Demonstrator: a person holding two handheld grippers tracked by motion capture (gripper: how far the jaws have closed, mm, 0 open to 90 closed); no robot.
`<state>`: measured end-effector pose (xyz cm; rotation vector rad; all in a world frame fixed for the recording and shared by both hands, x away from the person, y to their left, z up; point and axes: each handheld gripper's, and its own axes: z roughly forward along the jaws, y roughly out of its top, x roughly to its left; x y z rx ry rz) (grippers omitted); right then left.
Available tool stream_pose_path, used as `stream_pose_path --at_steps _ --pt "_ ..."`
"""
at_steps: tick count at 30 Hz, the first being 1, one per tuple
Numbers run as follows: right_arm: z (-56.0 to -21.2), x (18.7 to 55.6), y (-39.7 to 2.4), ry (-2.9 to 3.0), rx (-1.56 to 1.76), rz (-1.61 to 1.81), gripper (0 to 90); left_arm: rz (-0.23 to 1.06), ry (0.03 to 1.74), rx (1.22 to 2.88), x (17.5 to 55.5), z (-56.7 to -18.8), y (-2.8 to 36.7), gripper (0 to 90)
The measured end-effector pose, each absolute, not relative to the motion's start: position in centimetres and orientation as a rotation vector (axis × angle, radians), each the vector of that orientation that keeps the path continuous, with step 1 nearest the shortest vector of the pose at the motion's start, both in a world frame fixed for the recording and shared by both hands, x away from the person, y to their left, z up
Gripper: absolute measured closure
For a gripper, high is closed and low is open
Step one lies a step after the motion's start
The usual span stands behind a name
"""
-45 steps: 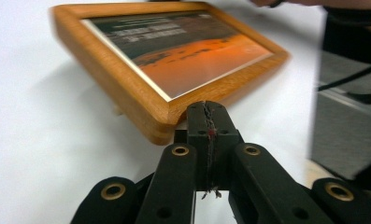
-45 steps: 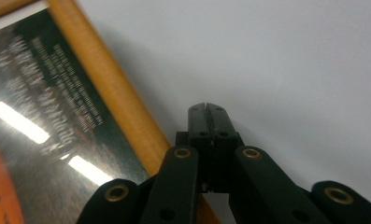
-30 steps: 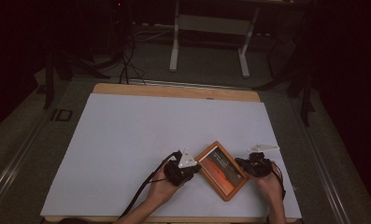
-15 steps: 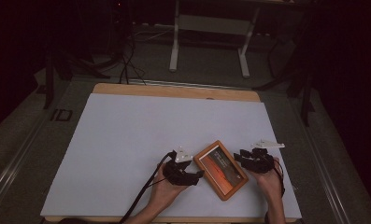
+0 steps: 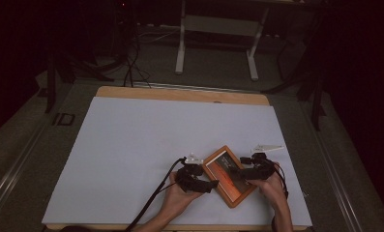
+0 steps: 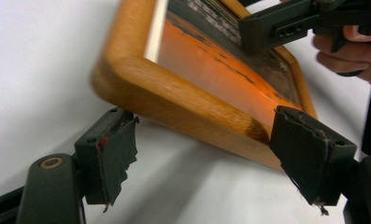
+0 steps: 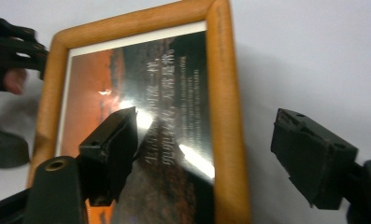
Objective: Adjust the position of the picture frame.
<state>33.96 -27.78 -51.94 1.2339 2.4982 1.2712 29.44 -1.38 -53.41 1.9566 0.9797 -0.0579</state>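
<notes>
Frame [image 5: 229, 175]: wooden, orange-and-dark print with white lettering under glass, lying on the white sheet [image 5: 131, 154] that covers the table [image 5: 180, 93]. It sits close to the table's near edge, right of centre, turned so its corners point toward the edges.

Left gripper [image 5: 214, 184]: at the frame's near-left side, held in the left hand [image 5: 177, 195]. Jaws have just been opening and now stand spread wide. In the left gripper view the pads [image 6: 113, 154] sit on either side of a frame corner [image 6: 183, 93] without pressing on it; that corner looks slightly raised off the sheet, with shadow beneath.

Right gripper [image 5: 235, 170]: at the frame's far-right side, held in the right hand [image 5: 272, 186]. Jaws have likewise just been opening, now spread. In the right gripper view one pad [image 7: 113, 149] hovers over the glass and the other stands off beyond the frame's long rail [image 7: 225, 116], above bare sheet; neither pinches the wood.

Cables trail from both grippers toward the near edge. Frame is released by both.
</notes>
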Motion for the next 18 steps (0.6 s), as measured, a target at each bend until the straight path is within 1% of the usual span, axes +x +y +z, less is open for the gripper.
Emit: stream_pose_path --at_steps 4,7,9,11,13,18 --pt "-52.5 34.5 -27.8 2.552 1.271 1.32 17.3 -0.117 0.978 1.957 29.7 -53.6 -1.9 24.1" --pt "-52.9 34.7 -27.9 2.591 1.278 1.361 17.4 -0.146 0.979 1.959 30.0 -53.7 -2.0 24.4" --pt "-53.1 34.8 -27.9 2.624 1.29 1.387 19.5 -0.158 0.99 1.963 30.2 -53.5 -2.0 24.9" --pt "-53.2 34.8 -27.8 2.654 1.276 1.394 19.3 -0.18 1.012 1.946 30.4 -53.5 -1.9 26.9" --pt "-52.9 34.8 -27.7 2.654 1.272 1.372 19.6 -0.202 1.025 1.923 30.6 -53.4 -1.7 31.2" --pt "-52.4 34.5 -28.4 2.623 1.273 1.419 23.3 -0.166 0.988 1.936 30.3 -52.3 -1.8 36.2"
